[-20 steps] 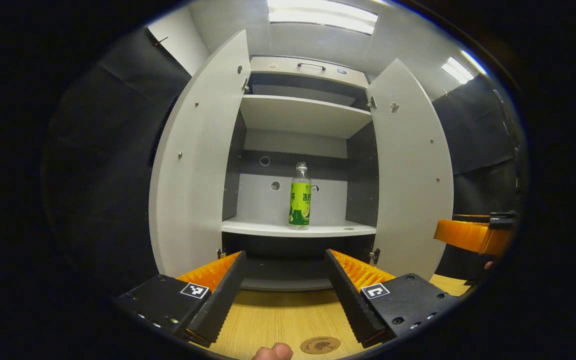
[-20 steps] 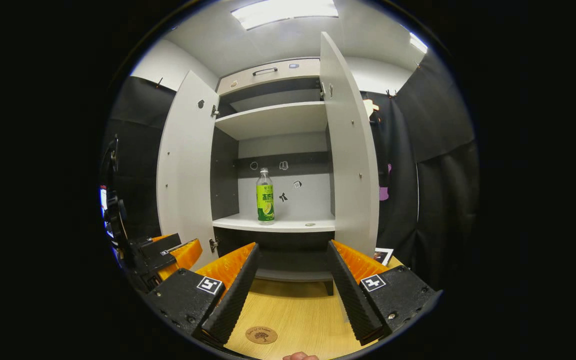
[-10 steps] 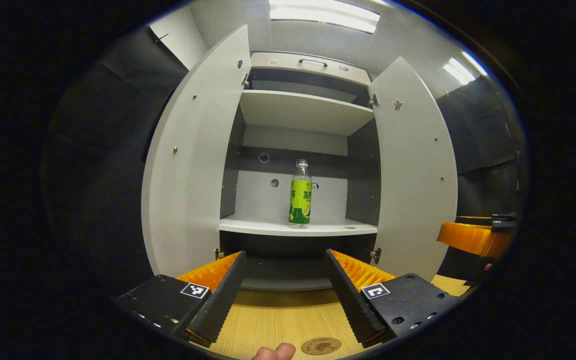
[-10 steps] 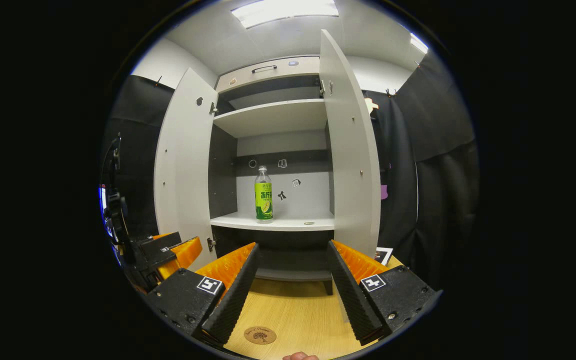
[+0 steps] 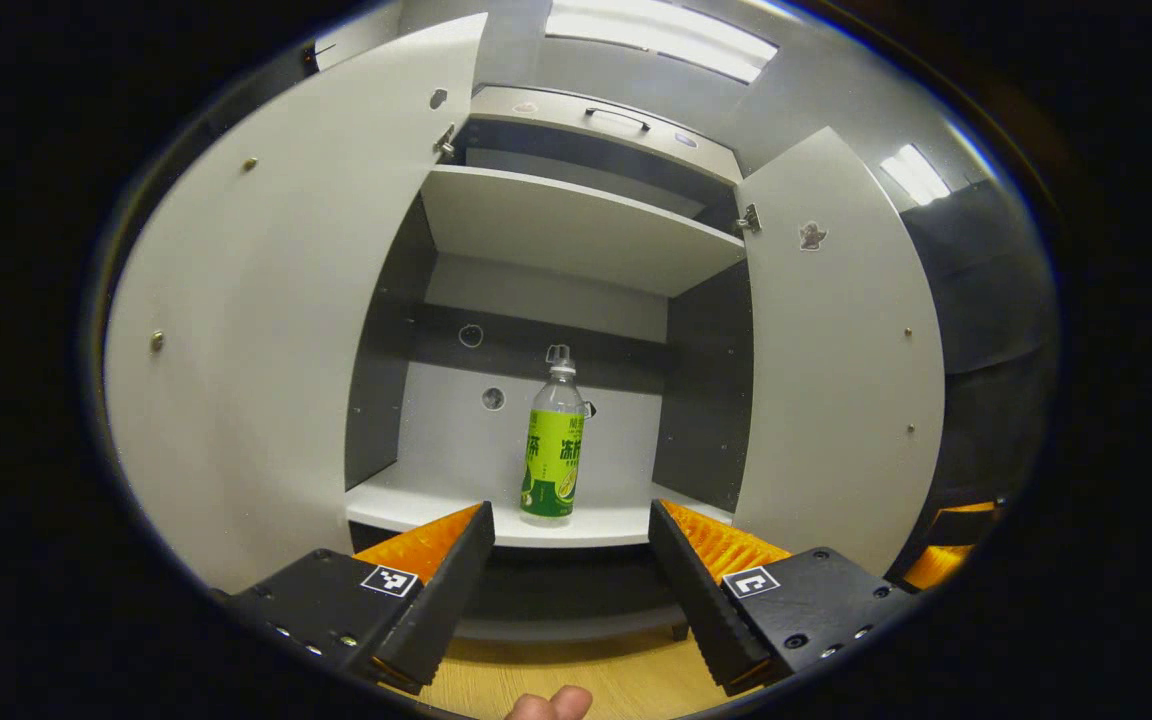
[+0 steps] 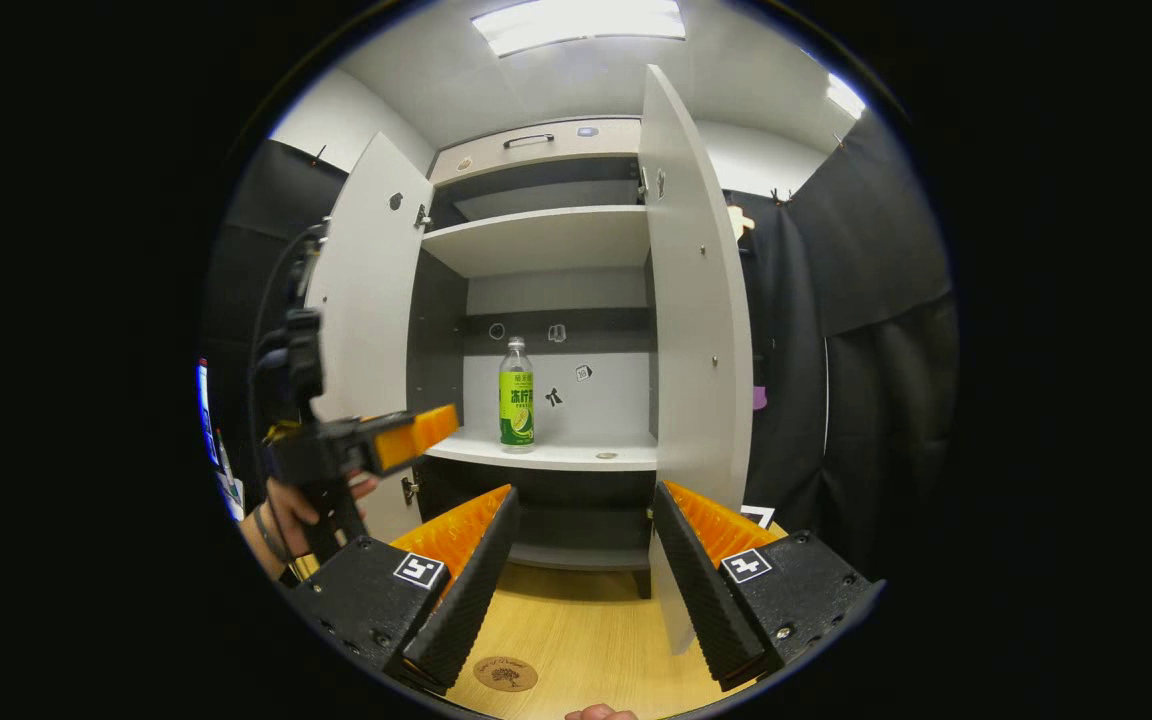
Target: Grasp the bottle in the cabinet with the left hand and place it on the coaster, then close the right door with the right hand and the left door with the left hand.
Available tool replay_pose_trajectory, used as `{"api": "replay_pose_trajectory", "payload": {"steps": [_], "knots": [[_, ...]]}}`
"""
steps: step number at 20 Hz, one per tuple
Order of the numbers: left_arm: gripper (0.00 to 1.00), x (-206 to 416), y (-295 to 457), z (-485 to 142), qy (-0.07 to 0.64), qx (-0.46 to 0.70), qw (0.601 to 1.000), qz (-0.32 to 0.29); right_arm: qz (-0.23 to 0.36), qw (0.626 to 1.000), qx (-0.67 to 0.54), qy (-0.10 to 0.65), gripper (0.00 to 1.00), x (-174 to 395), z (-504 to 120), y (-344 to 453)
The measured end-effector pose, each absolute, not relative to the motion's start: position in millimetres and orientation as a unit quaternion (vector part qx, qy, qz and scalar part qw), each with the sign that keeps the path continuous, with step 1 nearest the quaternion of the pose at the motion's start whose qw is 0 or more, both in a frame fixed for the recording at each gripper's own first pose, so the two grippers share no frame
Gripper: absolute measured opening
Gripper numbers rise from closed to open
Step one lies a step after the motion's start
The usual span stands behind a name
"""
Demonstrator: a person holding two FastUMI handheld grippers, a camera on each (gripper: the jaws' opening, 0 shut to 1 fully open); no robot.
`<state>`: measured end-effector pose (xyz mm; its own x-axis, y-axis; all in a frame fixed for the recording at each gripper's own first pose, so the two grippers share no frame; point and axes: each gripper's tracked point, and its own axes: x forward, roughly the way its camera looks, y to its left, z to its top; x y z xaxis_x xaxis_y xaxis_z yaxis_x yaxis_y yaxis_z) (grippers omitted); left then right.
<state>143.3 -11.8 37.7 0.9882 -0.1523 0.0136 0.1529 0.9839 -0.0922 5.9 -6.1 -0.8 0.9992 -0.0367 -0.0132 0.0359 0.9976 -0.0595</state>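
Observation:
A clear bottle with a green label [image 5: 554, 450] [image 6: 516, 398] stands upright on the lower shelf [image 5: 456, 512] [image 6: 576, 454] of a grey cabinet whose left door [image 5: 266, 310] [image 6: 368, 290] and right door [image 5: 841, 360] [image 6: 698, 300] both stand open. My left gripper [image 5: 568, 560] is open, raised in front of the shelf with the bottle ahead between its fingers, still some way off. In the right gripper view the left gripper [image 6: 406, 440] is held by a hand to the left of the shelf. My right gripper [image 6: 581, 560] is open and empty above the wooden table. A round brown coaster [image 6: 505, 673] lies near the table's front edge.
The cabinet's upper shelf [image 5: 576, 225] is bare, and a drawer with a handle [image 5: 616, 112] tops it. The wooden table [image 6: 586, 630] runs from the cabinet's foot towards me. Black cloth hangs on both sides. A fingertip [image 5: 548, 705] shows at the bottom.
My left gripper has risen and moved forward towards the shelf; the bottle looks larger and lower between its fingers. The right gripper has hardly moved.

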Motion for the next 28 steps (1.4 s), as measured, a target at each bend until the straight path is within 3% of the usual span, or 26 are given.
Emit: {"api": "replay_pose_trajectory", "payload": {"steps": [5, 13, 17, 18, 19, 22, 25, 28], "knots": [[0.95, 222, -22, 35, 0.022, -0.052, 0.994, -0.094, -0.033, 0.999, -0.028, 0.01, 0.83, 7, -4, -15], [0.95, 328, -16, 20, 0.055, -0.055, 0.995, -0.058, -0.048, 0.999, -0.018, 0.019, 0.83, 16, -4, -30], [0.95, 355, -3, 13, 0.062, -0.041, 0.997, -0.035, -0.052, 0.998, -0.012, 0.019, 0.83, 15, -6, -36], [0.9, 359, -3, 13, 0.063, -0.038, 0.997, -0.032, -0.055, 0.998, -0.01, 0.02, 0.83, 15, -6, -39], [0.95, 360, -2, 12, 0.064, -0.035, 0.997, -0.028, -0.057, 0.998, -0.008, 0.021, 0.83, 14, -8, -41], [0.95, 363, 0, 12, 0.067, -0.025, 0.997, -0.012, -0.059, 0.998, -0.003, 0.022, 0.83, 12, -8, -44], [0.76, 364, 12, 14, 0.057, -0.015, 0.998, -0.001, -0.07, 0.997, -0.013, 0.019, 0.83, 9, -7, -53], [0.74, 353, 12, 23, 0.048, -0.026, 0.998, -0.011, -0.076, 0.997, -0.012, 0.021, 0.83, 6, -10, -58]]}}
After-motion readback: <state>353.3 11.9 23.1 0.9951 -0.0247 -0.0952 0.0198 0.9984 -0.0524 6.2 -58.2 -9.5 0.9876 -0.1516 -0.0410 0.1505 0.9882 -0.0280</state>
